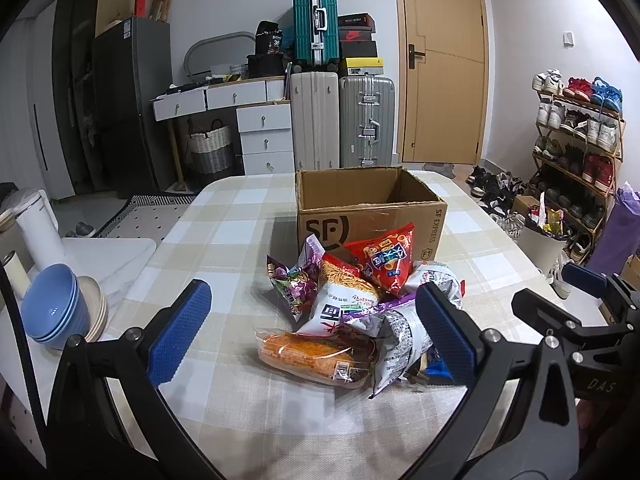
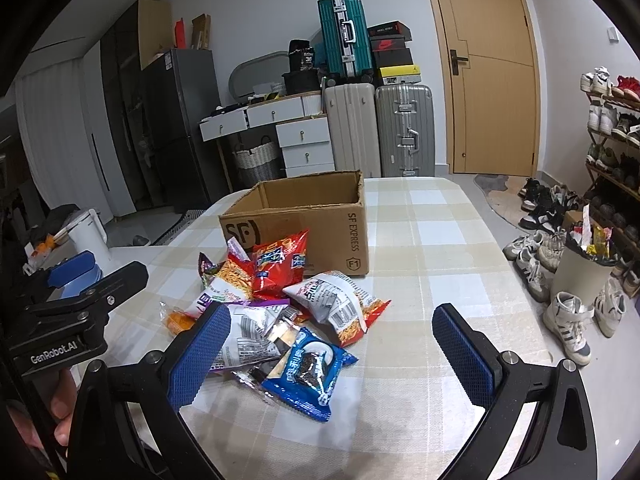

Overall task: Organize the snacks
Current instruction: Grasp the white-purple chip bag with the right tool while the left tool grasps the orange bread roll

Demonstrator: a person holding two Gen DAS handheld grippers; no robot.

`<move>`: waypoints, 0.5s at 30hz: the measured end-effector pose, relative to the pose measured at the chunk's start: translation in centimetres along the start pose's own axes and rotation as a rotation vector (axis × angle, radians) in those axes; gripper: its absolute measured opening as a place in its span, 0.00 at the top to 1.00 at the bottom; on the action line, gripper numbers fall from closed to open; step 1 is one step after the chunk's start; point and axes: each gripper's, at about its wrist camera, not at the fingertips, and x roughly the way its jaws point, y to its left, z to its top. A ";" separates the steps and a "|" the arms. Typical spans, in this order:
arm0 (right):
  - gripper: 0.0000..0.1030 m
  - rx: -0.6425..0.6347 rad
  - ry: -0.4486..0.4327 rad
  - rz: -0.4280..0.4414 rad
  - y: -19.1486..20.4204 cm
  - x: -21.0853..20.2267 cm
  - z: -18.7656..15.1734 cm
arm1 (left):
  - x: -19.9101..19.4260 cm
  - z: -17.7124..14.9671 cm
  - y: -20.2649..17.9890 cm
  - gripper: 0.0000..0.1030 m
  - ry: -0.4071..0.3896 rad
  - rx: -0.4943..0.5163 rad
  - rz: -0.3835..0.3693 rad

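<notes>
A pile of snack bags lies on the checked tablecloth in front of an open, empty cardboard box. The pile holds a red bag, an orange bread pack, a purple bag, white noodle bags and a blue cookie pack. My left gripper is open and empty, hovering just before the pile. My right gripper is open and empty, with the blue cookie pack between its fingers' line of sight.
Blue bowls stacked on plates and a white kettle stand at the table's left. A bin, shoes and a shoe rack are to the right on the floor. Suitcases and drawers stand behind.
</notes>
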 end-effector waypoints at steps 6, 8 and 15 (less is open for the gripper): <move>0.00 0.007 0.056 0.080 0.5 1.4 -0.4 | 2.1 0.3 2.8 0.01 0.088 -0.029 0.019; 0.00 0.020 0.104 0.142 0.7 2.8 -0.5 | 2.9 0.4 4.5 0.01 0.119 -0.060 -0.004; 0.00 -0.015 0.213 0.270 3.3 7.0 -0.8 | 6.0 0.0 11.2 0.01 0.263 -0.248 -0.075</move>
